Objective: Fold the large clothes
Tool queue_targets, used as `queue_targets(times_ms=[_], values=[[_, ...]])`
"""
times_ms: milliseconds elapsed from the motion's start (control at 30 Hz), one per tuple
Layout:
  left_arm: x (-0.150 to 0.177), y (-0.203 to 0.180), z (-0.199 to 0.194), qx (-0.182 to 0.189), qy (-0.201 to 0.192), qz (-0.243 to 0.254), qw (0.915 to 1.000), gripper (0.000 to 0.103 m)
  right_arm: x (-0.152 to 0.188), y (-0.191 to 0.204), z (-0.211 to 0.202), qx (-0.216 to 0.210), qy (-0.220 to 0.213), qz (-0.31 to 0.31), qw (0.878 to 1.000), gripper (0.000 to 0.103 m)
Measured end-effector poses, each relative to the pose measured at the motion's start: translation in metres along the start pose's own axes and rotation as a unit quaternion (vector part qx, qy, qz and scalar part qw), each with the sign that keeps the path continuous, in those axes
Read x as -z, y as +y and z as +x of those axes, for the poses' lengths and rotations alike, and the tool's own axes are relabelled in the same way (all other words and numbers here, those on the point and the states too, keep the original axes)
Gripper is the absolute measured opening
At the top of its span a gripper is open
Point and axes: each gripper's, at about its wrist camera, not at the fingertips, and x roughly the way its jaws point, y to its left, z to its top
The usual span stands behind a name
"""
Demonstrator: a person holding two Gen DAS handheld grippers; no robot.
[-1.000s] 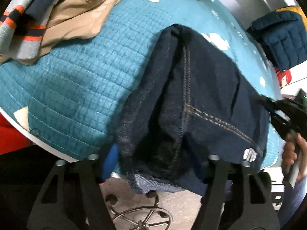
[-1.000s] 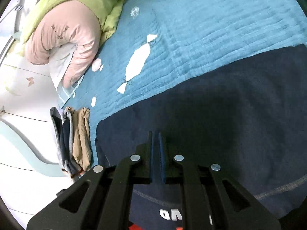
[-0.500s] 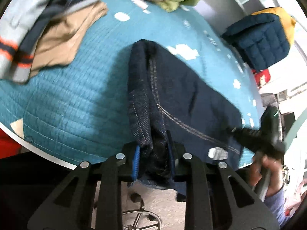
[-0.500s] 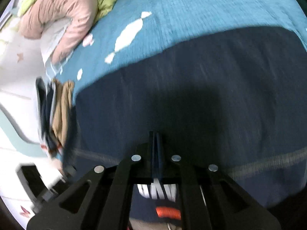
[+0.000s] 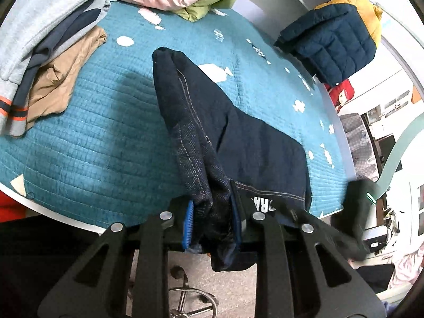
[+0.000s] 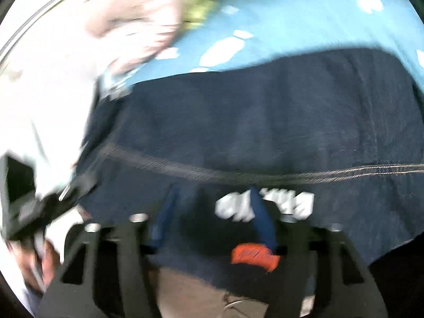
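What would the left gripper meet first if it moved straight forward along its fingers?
The left gripper already clamps the dark jeans, so it would only push them forward over the teal quilt, probably.

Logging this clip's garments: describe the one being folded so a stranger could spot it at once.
On the teal quilted bed cover, it is the dark jeans lying down the middle, their near edge bunched in the left tool. Unlike the tan and grey clothes piled at the cover's left, they are indigo denim with pale stitching.

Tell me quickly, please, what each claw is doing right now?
Left claw: shut on the jeans.
Right claw: open, jeans between its fingers.
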Motion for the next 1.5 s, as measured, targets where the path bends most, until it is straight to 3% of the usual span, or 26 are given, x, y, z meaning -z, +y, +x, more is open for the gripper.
queue_targets(times_ms=[133, 167, 267, 400, 467, 667, 700, 733, 800, 967, 1167, 1300, 1400, 1433, 1467, 1500], values=[[0.001, 0.028, 0.014, -0.037, 0.006, -0.025, 0.9990, 0.026, 0.041, 0.046, -0.001, 0.007, -0.004, -0.120, 0.993, 0.067], [0.003, 0.035, 0.016, -0.042, 0.006, -0.037, 0.9984, 0.028, 0.045, 0.050, 0.004, 0.012, 0.002, -0.124, 0.992, 0.067], [0.020, 0.065, 0.023, -0.041, 0.008, -0.095, 0.9946, 0.047, 0.056, 0.039, 0.017, 0.008, 0.028, -0.093, 0.995, 0.067], [0.041, 0.097, 0.036, -0.028, 0.019, -0.180, 0.9831, 0.050, 0.060, 0.027, 0.025, 0.016, 0.041, -0.067, 0.997, 0.067], [0.051, 0.105, 0.043, -0.029, 0.030, -0.198, 0.9794, 0.050, 0.061, 0.029, 0.028, 0.020, 0.042, -0.069, 0.997, 0.067], [0.056, 0.095, 0.045, -0.043, 0.038, -0.172, 0.9835, 0.048, 0.067, 0.053, 0.044, 0.018, 0.051, -0.103, 0.993, 0.067], [0.056, 0.095, 0.045, -0.039, 0.038, -0.171, 0.9838, 0.030, 0.069, 0.056, 0.046, 0.019, 0.052, -0.110, 0.992, 0.067], [0.057, 0.094, 0.043, -0.025, 0.039, -0.168, 0.9847, 0.020, 0.070, 0.060, 0.049, 0.017, 0.054, -0.115, 0.992, 0.067], [0.057, 0.090, 0.039, -0.022, 0.033, -0.160, 0.9863, 0.015, 0.075, 0.066, 0.050, 0.016, 0.054, -0.132, 0.990, 0.067], [0.050, 0.076, 0.018, 0.012, 0.016, -0.144, 0.9894, 0.013, 0.080, 0.088, 0.058, 0.005, 0.045, -0.182, 0.982, 0.069], [0.033, 0.056, 0.005, 0.056, 0.021, -0.125, 0.9903, 0.013, 0.079, 0.119, 0.057, -0.011, 0.001, -0.237, 0.971, 0.079], [0.023, 0.038, 0.004, 0.066, 0.027, -0.104, 0.9921, 0.013, 0.080, 0.133, 0.068, 0.036, -0.023, -0.293, 0.955, 0.080], [0.019, 0.032, 0.003, 0.072, 0.029, -0.100, 0.9919, 0.012, 0.072, 0.131, 0.082, 0.082, -0.036, -0.297, 0.951, 0.079], [0.017, 0.030, 0.005, 0.077, 0.030, -0.105, 0.9910, 0.012, 0.070, 0.127, 0.084, 0.088, -0.042, -0.291, 0.952, 0.076], [0.017, 0.029, 0.006, 0.079, 0.030, -0.106, 0.9908, 0.012, 0.067, 0.124, 0.085, 0.097, -0.045, -0.285, 0.953, 0.062], [0.016, 0.028, 0.007, 0.077, 0.031, -0.104, 0.9911, 0.012, 0.062, 0.118, 0.088, 0.103, -0.040, -0.274, 0.955, 0.054]])
